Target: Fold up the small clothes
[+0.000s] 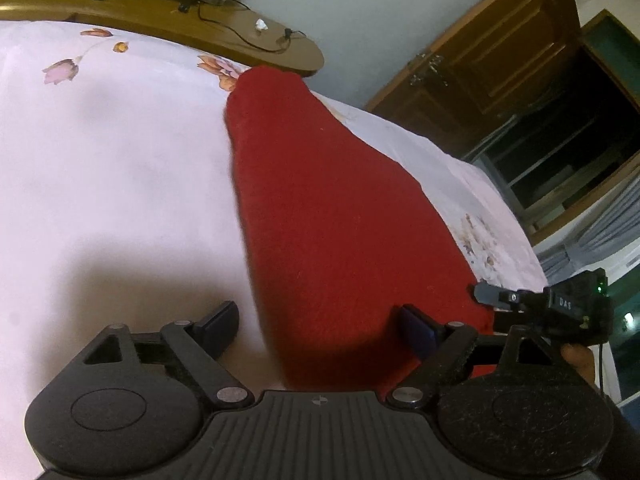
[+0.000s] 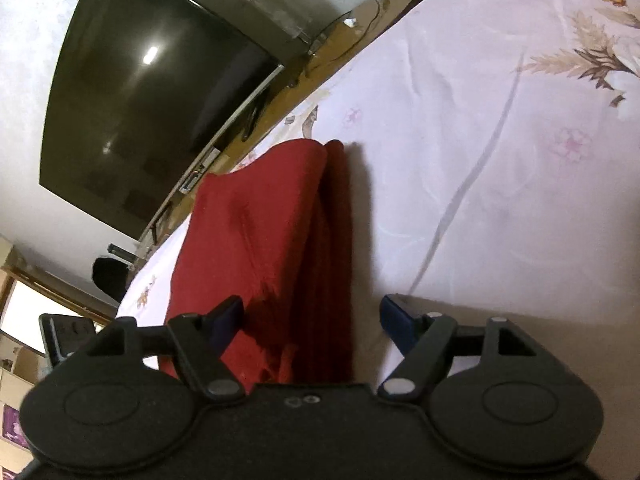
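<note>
A red cloth (image 1: 332, 208), folded into a long strip, lies on the pale floral bedsheet (image 1: 112, 152) and runs away from me. My left gripper (image 1: 320, 326) hangs open over its near end. The left finger (image 1: 224, 318) is above bare sheet and the right finger (image 1: 418, 330) is above the cloth. In the right wrist view the same red cloth (image 2: 260, 232) shows a doubled fold along its right side. My right gripper (image 2: 312, 318) is open astride that near end, and neither pad presses on the fabric. The right gripper's black body (image 1: 560, 308) shows at the cloth's near right corner.
A wooden ledge (image 1: 248, 36) with a black cable runs along the far side of the bed. A dark television (image 2: 152, 92) stands on it. A wooden wardrobe (image 1: 492, 52) and a window stand to the right. Bare sheet (image 2: 500, 140) spreads out on both sides of the cloth.
</note>
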`<state>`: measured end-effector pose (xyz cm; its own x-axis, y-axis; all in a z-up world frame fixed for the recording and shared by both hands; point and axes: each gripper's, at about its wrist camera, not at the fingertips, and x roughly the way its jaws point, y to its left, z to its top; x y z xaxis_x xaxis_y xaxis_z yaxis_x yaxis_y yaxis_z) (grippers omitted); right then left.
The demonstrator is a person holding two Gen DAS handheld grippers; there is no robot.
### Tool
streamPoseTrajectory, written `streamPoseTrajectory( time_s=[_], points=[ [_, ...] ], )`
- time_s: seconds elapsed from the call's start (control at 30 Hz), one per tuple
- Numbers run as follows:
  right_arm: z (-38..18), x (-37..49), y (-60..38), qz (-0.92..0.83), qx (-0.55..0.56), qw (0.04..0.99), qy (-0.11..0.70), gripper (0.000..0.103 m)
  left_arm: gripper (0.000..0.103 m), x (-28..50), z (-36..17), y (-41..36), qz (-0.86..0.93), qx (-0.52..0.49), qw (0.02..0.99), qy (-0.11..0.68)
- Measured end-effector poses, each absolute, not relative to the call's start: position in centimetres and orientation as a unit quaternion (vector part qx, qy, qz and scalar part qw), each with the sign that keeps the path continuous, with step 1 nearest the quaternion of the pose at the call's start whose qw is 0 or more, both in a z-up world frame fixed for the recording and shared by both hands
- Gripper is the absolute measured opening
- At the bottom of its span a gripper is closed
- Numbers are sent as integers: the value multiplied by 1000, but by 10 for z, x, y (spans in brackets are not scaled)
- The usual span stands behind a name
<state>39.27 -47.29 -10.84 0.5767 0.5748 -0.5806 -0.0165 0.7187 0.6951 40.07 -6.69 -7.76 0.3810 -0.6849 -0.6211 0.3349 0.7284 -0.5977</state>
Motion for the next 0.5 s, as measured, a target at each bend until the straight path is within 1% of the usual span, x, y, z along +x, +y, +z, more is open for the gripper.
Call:
streamPoseTrajectory(
  time_s=[0.17,0.5],
  points=[
    [-115,399,-474,192,356,815,415,76,86,400,-76,-75,-312,-181,816,453],
    [-116,406,-461,204,347,818,411,76,85,397,-74,-79,-309,-173,821,448]
  ],
)
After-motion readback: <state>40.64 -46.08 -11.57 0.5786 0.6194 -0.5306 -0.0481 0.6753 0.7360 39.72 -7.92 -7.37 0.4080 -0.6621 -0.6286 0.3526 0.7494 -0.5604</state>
